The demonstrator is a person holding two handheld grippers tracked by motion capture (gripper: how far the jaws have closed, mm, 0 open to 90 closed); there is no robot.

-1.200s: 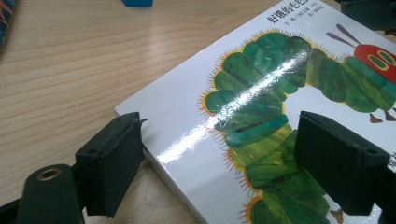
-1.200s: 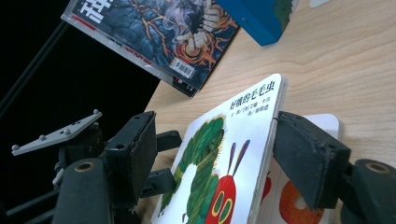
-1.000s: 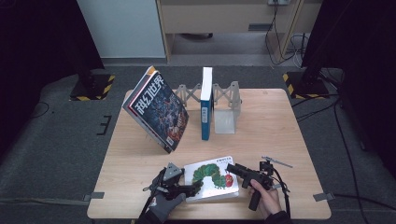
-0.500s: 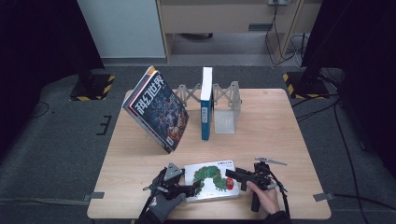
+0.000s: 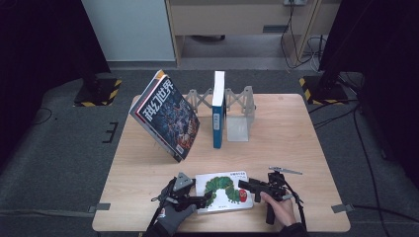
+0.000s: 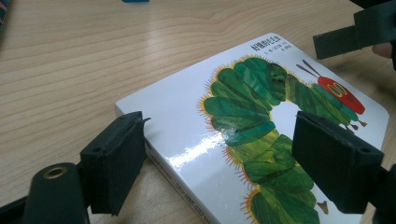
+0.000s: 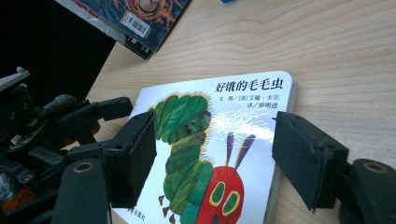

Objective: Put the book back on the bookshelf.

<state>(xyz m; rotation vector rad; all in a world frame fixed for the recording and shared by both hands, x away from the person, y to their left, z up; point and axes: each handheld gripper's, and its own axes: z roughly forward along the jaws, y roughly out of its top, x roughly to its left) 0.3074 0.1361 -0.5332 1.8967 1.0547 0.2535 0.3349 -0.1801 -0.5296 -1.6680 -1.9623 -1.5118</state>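
Pale wood-grain tabletop (image 5: 306,138) on grey carpet, dark surroundings. Near the front edge lies a glossy white board book (image 5: 223,191) – thick, round-cornered, green caterpillar with a red head on the cover. Left gripper (image 5: 201,201) at its left side, jaws spread apart, book corner between the matte black pads (image 6: 114,161). Right gripper (image 5: 245,185) at the book's right edge, jaws likewise wide either side of the cover. Toward the back edge: a large magazine (image 5: 165,114) leaning tilted, a slim blue-spined book (image 5: 218,109) upright against a grey metal bookend (image 5: 238,112).
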